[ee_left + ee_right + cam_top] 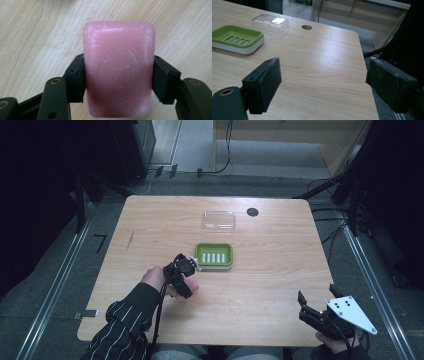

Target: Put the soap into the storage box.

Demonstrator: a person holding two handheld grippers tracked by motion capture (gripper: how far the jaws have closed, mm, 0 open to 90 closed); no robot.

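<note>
A pink bar of soap with a stamped emblem sits between the two black jaws of my left gripper, which is shut on its sides. In the high view that gripper hovers over the table just left of and below the green soap dish, with a bit of the pink soap showing under it. The slotted green dish has a white base. My right gripper stands open with nothing between its pads, near the table's front right corner.
A clear plastic lid lies behind the dish, also the clear lid in the right gripper view. A round cable hole is at the back. Bare wooden table stretches right of the dish.
</note>
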